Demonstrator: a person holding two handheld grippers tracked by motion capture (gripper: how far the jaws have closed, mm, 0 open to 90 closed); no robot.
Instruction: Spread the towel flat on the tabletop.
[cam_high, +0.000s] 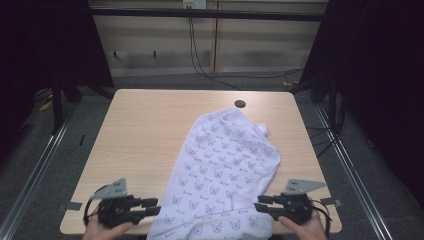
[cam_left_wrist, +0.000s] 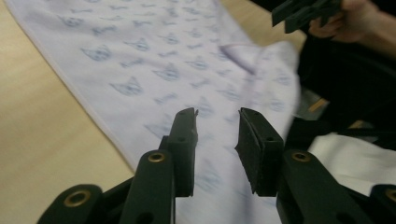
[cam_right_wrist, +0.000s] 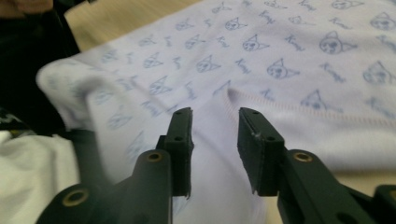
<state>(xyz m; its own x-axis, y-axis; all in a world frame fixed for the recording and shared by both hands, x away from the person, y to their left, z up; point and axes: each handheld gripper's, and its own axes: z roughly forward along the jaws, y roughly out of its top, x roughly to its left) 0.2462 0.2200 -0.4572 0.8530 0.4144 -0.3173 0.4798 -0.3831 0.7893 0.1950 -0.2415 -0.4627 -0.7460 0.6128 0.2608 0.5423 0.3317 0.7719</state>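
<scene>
Pale wooden desk (cam_high: 145, 130) on a grey floor, dark curtains at both sides. White cloth with small blue cat-face print (cam_high: 220, 170), spread diagonally from desk centre to the near edge, draping over it. Left gripper (cam_high: 152, 206) just beside the cloth's near left border, jaws parted, empty. Right gripper (cam_high: 261, 203) at the cloth's near right border, jaws likewise parted, gripping nothing, cloth hem lying just ahead of them.
</scene>
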